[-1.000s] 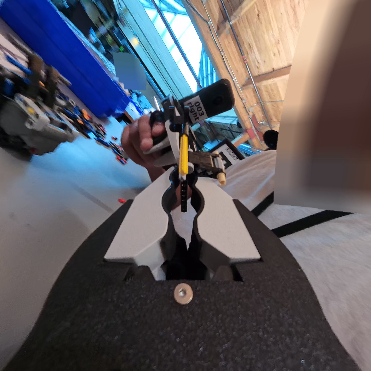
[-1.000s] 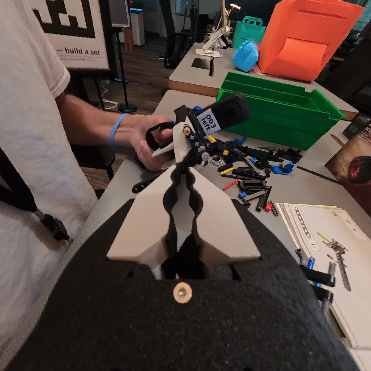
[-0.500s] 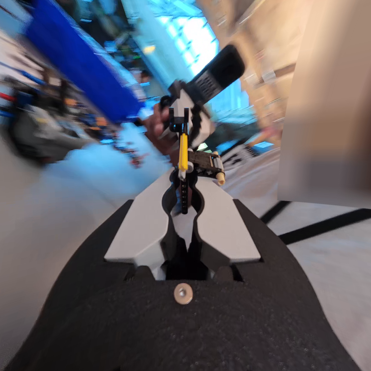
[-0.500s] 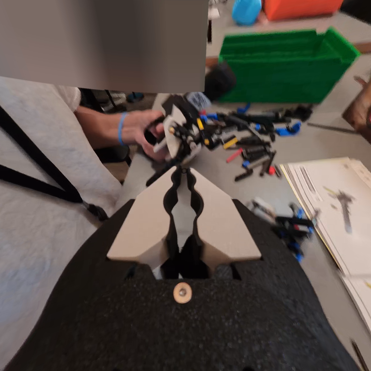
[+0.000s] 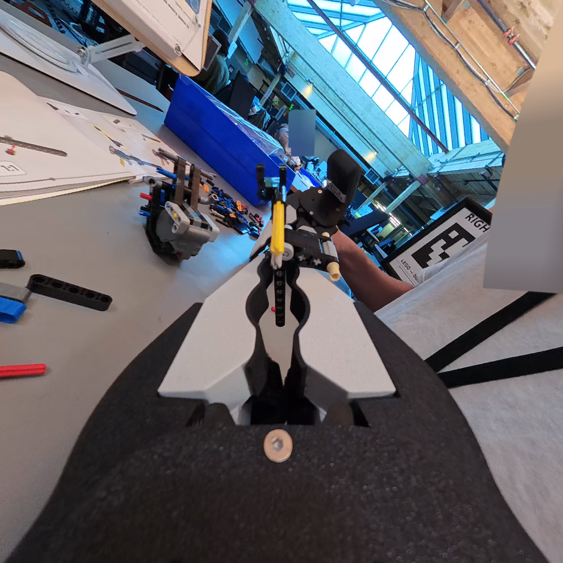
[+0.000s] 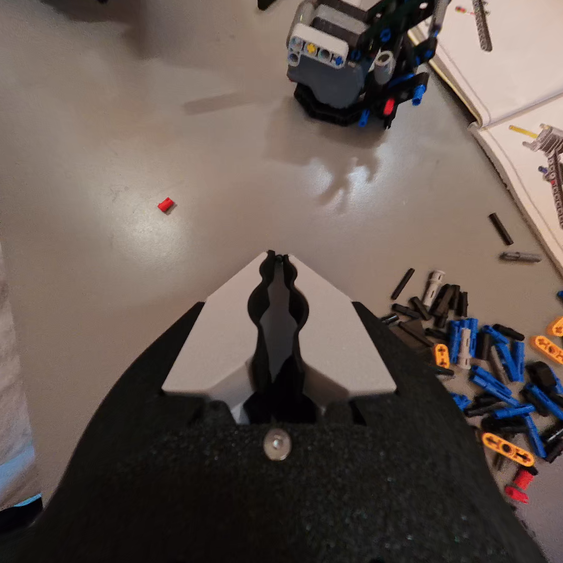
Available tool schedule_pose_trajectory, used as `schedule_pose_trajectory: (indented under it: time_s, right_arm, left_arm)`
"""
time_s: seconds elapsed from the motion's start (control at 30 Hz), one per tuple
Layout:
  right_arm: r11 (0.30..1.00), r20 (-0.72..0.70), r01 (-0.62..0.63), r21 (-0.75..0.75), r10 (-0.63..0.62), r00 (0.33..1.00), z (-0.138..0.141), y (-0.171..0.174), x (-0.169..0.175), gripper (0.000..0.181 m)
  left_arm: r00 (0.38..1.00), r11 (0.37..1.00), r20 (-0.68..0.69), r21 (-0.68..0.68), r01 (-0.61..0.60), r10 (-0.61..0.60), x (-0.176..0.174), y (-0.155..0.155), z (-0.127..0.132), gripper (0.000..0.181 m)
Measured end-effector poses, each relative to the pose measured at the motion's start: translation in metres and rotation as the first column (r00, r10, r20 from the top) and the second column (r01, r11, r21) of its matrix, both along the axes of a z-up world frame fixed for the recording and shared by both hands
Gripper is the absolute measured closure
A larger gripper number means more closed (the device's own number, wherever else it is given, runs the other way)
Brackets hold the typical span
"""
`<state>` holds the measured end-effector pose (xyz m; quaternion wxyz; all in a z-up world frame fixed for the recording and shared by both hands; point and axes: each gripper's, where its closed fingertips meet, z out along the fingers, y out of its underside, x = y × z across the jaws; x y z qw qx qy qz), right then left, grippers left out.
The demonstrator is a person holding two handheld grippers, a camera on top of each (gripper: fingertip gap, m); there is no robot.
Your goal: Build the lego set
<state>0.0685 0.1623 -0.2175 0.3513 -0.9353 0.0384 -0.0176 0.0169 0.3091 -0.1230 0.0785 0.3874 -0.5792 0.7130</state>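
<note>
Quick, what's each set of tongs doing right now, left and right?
Left tongs: closed on the black beam assembly with the yellow piece.
Right tongs: closed; whether a small dark piece sits at the tips cannot be told.

One half-built lego model [image 6: 350, 64], two open instruction booklets [image 6: 502, 58], one small red pin [image 6: 165, 204], one blue bin [image 5: 225, 137]

Workshop hall: skylight roof [image 5: 380, 76], timber beams [image 5: 475, 61], parts-strewn grey table [image 6: 213, 152].

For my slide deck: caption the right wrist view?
Right gripper, shut, above grey table near red pin and half-built model.
</note>
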Motion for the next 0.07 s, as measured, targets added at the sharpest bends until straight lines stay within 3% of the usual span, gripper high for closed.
schedule_pose_trajectory:
  time_s: [0.07]
  right_arm:
    - [1.0, -0.011, 0.01, 0.011, -0.01, 1.0, -0.0002, -0.0008, -0.001, 0.177]
  left_arm:
    - [1.0, 1.0, -0.002, 0.005, 0.004, -0.004, -0.0002, -0.0011, -0.0007, 0.176]
